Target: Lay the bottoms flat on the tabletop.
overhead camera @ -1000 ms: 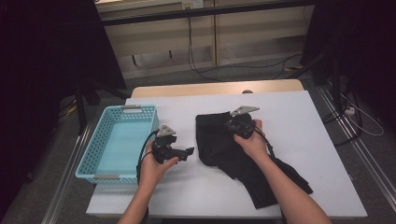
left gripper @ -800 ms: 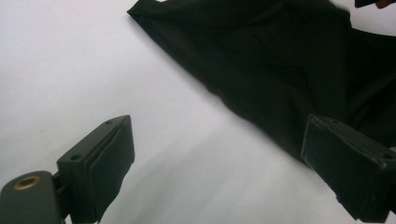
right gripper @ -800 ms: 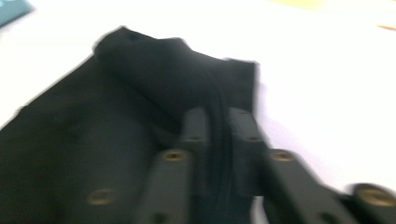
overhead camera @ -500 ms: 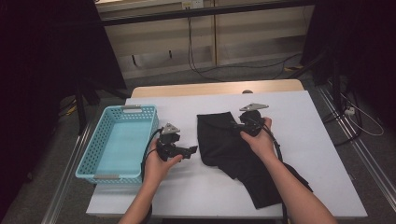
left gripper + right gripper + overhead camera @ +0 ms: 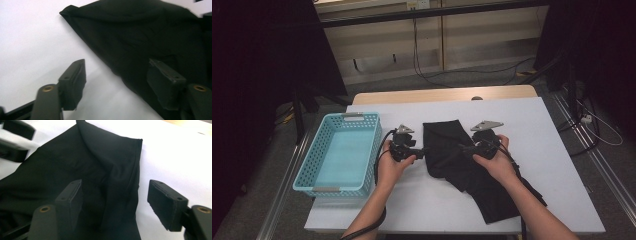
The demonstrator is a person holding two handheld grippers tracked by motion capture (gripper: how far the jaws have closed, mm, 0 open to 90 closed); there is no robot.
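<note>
High view: the black garment (image 5: 462,160) lies on the white table (image 5: 557,150), its folded upper part between my two hands and a long tail running toward the near right corner under my right forearm. The blue basket (image 5: 339,152) stands at the left end of the table, apart from the garment.

Step in hand, as I judge it: folding the garment, with both tongs taking position at its upper part for a fresh grip. The basket looks like the destination, so folding probably comes first and placing second.

Left tongs (image 5: 421,151): at the garment's left edge, pointing right. In the left gripper view the jaws have just been closing but stand part open. One pad (image 5: 75,81) hangs over bare table and the other pad (image 5: 165,81) over the cloth (image 5: 140,37), with the edge of the cloth running between them. Nothing is pressed.

Right tongs (image 5: 463,147): over the garment's right side, pointing left. In the right gripper view the jaws have just been opening and stand well apart. One pad (image 5: 71,198) is over the cloth (image 5: 105,170), the other pad (image 5: 165,202) over white table, with the hemmed edge between them. Nothing is held.

Next move, in my estimate: lower each pair so one jaw slides under the edge, then close on a single fold. Risk: catching several layers or pushing the cloth aside.
</note>
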